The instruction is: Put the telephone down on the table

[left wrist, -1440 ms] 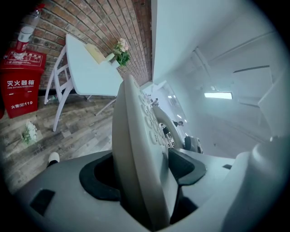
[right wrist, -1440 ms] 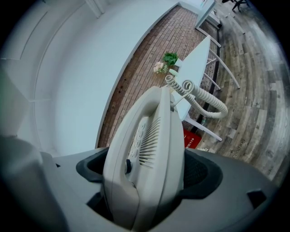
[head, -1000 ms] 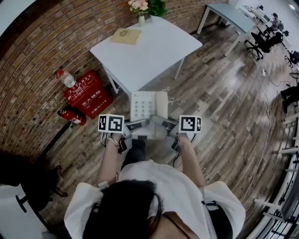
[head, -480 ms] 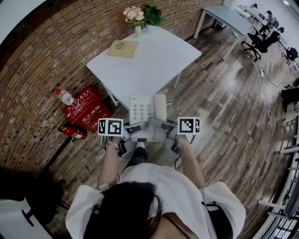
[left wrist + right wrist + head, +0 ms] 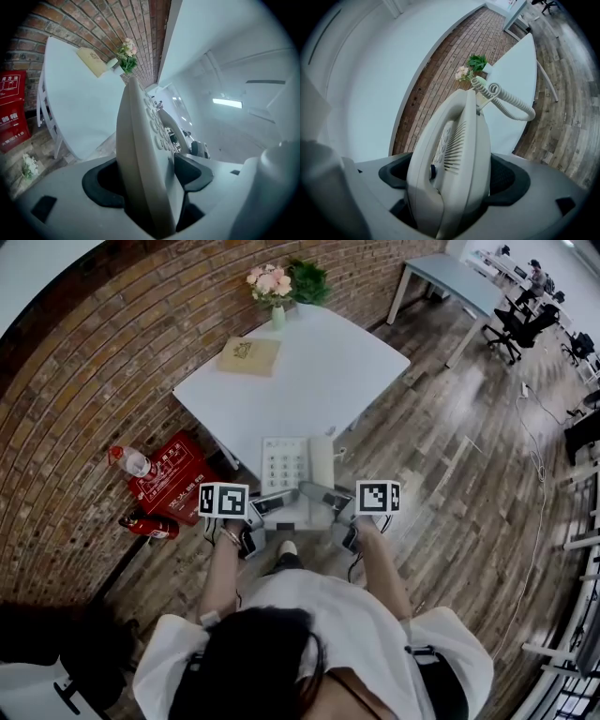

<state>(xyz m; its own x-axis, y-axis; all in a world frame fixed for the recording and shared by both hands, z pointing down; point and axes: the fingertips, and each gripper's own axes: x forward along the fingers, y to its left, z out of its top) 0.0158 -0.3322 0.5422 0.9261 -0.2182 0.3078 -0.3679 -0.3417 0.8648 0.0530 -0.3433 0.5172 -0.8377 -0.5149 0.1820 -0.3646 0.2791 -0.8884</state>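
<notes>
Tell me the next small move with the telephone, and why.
Probably carry the telephone forward, level, over the bare near part of the table before lowering. The left gripper and right gripper both clamp it, and it seems to hang mostly short of the table's edge, above the floor; the book and vase stand at the far end.

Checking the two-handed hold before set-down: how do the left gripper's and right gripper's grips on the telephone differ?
The left gripper clamps the telephone's thin keypad side; the right gripper clamps the thicker handset side, where the coiled cord trails. The left gripper's jaws span less than the right gripper's. Both are shut on the phone's near end, facing the white table.
</notes>
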